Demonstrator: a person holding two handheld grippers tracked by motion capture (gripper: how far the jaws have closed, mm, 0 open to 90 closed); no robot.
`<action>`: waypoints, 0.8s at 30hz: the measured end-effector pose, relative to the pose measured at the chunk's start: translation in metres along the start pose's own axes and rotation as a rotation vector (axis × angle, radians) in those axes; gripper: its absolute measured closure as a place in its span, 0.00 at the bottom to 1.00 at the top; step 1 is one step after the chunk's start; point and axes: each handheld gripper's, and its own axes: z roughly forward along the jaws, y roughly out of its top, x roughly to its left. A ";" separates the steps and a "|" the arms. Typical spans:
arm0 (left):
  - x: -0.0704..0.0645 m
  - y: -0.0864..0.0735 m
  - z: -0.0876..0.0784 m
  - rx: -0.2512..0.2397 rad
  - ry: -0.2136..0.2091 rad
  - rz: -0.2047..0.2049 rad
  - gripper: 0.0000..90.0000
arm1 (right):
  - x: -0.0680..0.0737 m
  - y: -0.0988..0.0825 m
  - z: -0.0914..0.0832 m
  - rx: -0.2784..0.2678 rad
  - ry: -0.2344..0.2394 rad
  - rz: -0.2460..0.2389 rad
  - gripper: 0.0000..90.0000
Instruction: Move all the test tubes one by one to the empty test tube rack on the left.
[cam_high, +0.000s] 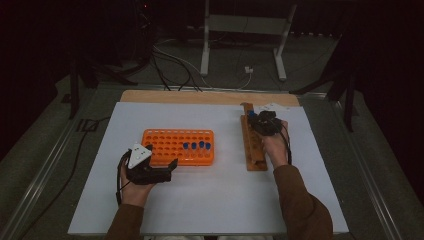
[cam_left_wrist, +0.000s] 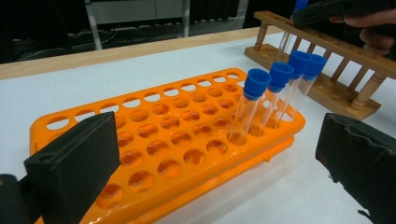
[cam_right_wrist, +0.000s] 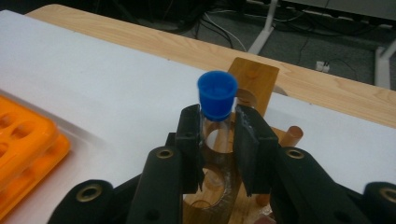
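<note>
While my right gripper looks small and dark from the high view, its own camera shows it plainly: the two black pads pinch a clear test tube just under its blue cap, the tube standing upright in a hole at the far end of the wooden rack. My left gripper view catches that same grip from the side, far off, and up close it shows my left gripper spread wide with nothing between its pads, resting just beside the near edge of the orange rack. Four blue-capped tubes lean in a row at that rack's right end; from above they are only blue dots. Both racks sit well apart on a white sheet laid over a wooden table. Behind the table the room is dark, with cables and a white stand's legs on the floor.
</note>
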 end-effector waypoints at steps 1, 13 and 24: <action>0.000 0.000 0.000 0.000 -0.001 -0.001 0.01 | -0.001 0.001 0.000 0.003 0.002 0.005 0.79; 0.000 0.000 0.000 0.001 0.002 -0.002 0.01 | 0.001 0.005 0.005 0.009 -0.001 -0.001 0.85; -0.001 0.000 0.001 0.005 0.002 0.006 0.01 | 0.001 0.004 0.000 -0.010 -0.010 0.006 0.86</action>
